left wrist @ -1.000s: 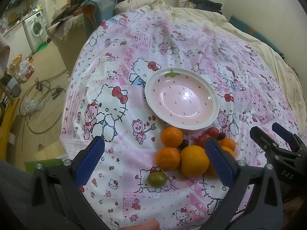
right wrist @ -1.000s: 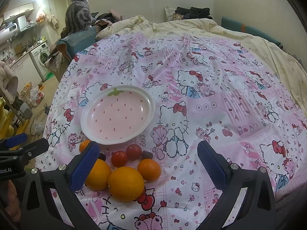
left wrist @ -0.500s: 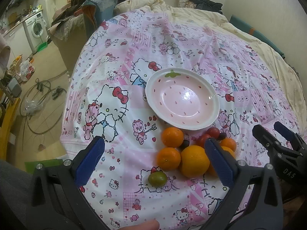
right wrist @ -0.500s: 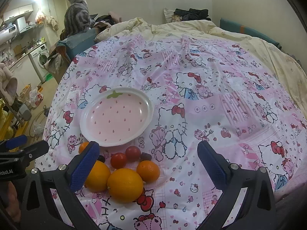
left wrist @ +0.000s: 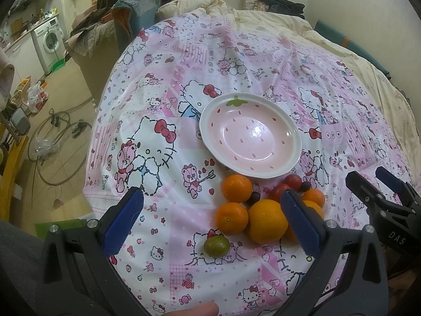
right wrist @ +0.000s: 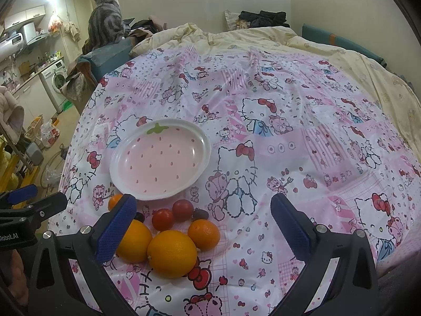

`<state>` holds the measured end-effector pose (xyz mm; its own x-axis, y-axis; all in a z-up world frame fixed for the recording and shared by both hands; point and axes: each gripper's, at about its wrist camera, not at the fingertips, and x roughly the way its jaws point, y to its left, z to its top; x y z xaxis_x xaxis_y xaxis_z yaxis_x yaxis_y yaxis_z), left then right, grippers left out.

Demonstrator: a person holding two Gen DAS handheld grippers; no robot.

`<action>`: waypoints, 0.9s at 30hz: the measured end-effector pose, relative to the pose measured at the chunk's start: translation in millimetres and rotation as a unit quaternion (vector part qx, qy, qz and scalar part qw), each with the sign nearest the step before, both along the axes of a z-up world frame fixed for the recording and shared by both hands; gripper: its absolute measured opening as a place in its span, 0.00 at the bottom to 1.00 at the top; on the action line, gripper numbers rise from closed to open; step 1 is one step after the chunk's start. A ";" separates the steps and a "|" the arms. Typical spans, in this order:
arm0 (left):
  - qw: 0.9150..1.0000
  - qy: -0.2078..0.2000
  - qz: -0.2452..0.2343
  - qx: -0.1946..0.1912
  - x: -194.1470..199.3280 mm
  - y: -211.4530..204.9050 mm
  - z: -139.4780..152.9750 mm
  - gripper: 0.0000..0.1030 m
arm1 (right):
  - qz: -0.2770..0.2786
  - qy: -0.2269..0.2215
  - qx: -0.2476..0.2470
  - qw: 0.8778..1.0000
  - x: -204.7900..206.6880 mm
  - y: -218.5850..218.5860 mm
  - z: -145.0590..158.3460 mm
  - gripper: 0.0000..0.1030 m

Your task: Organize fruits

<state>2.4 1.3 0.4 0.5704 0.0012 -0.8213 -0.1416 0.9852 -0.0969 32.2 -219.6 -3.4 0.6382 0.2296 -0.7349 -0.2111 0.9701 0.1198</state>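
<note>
An empty pink strawberry-print plate (left wrist: pixel 250 115) (right wrist: pixel 160 131) lies on the pink cartoon-print cloth. Just in front of it sits a cluster of fruit: a large orange (left wrist: pixel 267 220) (right wrist: pixel 172 252), smaller oranges (left wrist: pixel 236 187) (right wrist: pixel 204 234), red tomatoes (right wrist: pixel 163 219) (left wrist: pixel 293 181), dark grapes (right wrist: pixel 200 213) and one green fruit (left wrist: pixel 216 246). My left gripper (left wrist: pixel 210 221) hangs open above the near edge, its right finger in front of the oranges. My right gripper (right wrist: pixel 205 226) is open too, held over the fruit cluster with nothing between its fingers.
The cloth covers a bed (right wrist: pixel 289 42) with a cream quilt and dark clothes (right wrist: pixel 263 15) at the far end. A grey striped cat (right wrist: pixel 105 26) sits at the back left. A washing machine (left wrist: pixel 51 40), cables and bags stand on the floor at the left.
Both views have shifted only slightly; the fruit and plate lie where they were, and both grippers stay open.
</note>
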 end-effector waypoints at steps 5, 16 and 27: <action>1.000 0.000 -0.001 0.000 0.0 0.2 0.0 1.00 | 0.000 0.000 -0.001 1.000 -0.6 0.9 -0.3 1.00; 1.000 0.000 -0.001 0.000 0.1 0.3 0.0 1.00 | 0.000 0.002 -0.001 1.000 -0.9 1.4 -0.6 1.00; 1.000 0.007 0.009 0.006 -1.8 4.2 -3.8 1.00 | 0.014 0.092 0.070 0.993 10.5 -8.3 -15.3 1.00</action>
